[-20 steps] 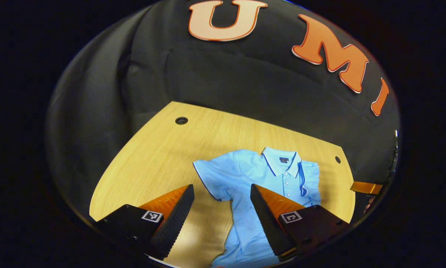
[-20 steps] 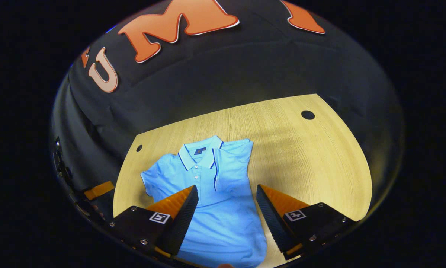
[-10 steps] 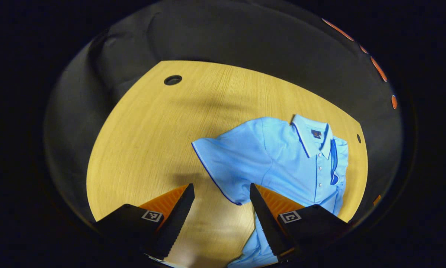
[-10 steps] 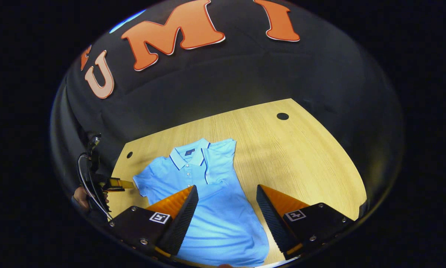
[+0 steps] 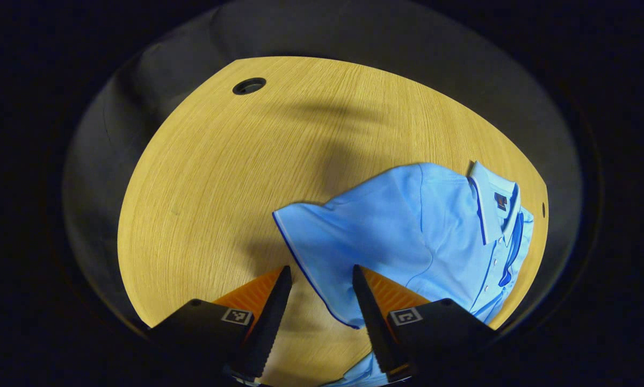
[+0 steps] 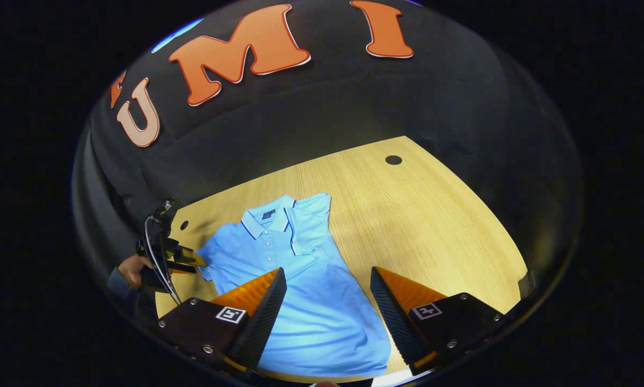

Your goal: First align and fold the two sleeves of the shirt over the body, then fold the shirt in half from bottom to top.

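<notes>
One broad wooden table [image 5: 219, 177] with a fine straight grain and a rounded edge takes up most of the left gripper view, backed by the soft, creased black cloth wall [image 6: 327, 118]. On it lies a light blue polo shirt [image 6: 311, 301], flat and face up, its knit fabric smooth with a few shallow wrinkles; it sits toward the left part of the tabletop in the right gripper view, collar at the far end and hem at the near end. One short sleeve [image 6: 308, 231] is folded over the chest, while the other sleeve [image 5: 348, 252] is spread out sideways, a dark blue piping line running along its cuff. The left gripper [image 5: 317, 317] hovers at that cuff with its two wedge-shaped, ridged fingers apart, the cuff's corner lying between them; whether they touch the fabric cannot be told. The right gripper [image 6: 328, 317] hangs over the lower body of the shirt, its fingers spread wide and clamped on nothing. The pointed collar [image 5: 493, 207] has a dark trim line and a small dark square label inside. Round dark holes [image 5: 249, 85] pierce the tabletop near its far corners.
</notes>
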